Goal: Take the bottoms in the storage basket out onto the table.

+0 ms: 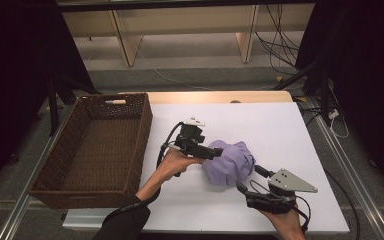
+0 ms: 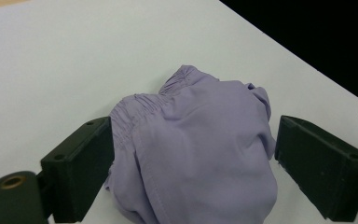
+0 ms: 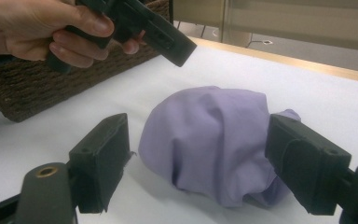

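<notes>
High view showed the cloth (image 1: 228, 162), a bunched lilac garment, lying in a mound on the white table (image 1: 280, 125), just right of the basket (image 1: 97, 150). I had my left gripper (image 1: 215, 154) at the cloth's basket side, jaws spread wide with nothing pinched; left gripper view put the fabric between them, the left jaw at its edge. My right gripper (image 1: 248, 180) sat at the cloth's near side, jaws also wide and straddling the mound, not pressing. I judged it light, limp and sure to sag, best taken at the gathered waistband (image 2: 144, 103). Crumpled so, it had no clear long axis; the waistband faced away from my left gripper.
</notes>
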### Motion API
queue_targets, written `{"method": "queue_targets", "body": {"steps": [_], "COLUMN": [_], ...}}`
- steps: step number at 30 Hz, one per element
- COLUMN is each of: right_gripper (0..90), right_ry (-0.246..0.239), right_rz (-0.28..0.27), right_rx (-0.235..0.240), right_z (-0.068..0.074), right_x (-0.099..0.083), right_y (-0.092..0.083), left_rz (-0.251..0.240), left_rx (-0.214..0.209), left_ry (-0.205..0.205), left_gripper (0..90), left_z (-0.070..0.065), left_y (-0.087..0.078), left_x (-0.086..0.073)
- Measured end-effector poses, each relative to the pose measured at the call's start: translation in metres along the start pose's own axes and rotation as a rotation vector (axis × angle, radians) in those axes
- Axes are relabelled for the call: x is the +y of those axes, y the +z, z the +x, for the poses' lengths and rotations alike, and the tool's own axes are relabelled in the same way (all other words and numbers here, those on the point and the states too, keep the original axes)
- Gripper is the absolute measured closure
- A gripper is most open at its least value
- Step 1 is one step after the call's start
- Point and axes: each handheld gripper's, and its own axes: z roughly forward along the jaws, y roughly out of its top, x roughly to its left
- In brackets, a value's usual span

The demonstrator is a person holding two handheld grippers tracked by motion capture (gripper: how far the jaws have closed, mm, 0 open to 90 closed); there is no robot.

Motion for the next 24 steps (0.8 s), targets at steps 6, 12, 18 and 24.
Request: {"method": "queue_targets", "body": {"steps": [6,12,18,24], "right_gripper": [23.0,23.0,23.0,22.9], "right_ry": [-0.003,-0.003,-0.003,-0.002], "right_rz": [0.002,0.001,0.000,-0.001], "right_rx": [0.004,0.003,0.004,0.004], "right_z": [0.001,0.001,0.001,0.001], "right_x": [0.000,0.000,0.000,0.000], "right_y": [0.001,0.000,0.000,0.000], "left_rz": [-0.007,-0.022,-0.049,-0.084], "left_rx": [0.013,0.017,0.012,0.013], "left_ry": [-0.008,-0.010,-0.008,0.000], "left_gripper": [10.8,10.5,9.6,8.5], "left_z": [0.005,0.006,0.005,0.005], "left_y": [-0.006,-0.011,-0.016,-0.022], "left_x": [-0.003,-0.004,-0.005,-0.007]}}
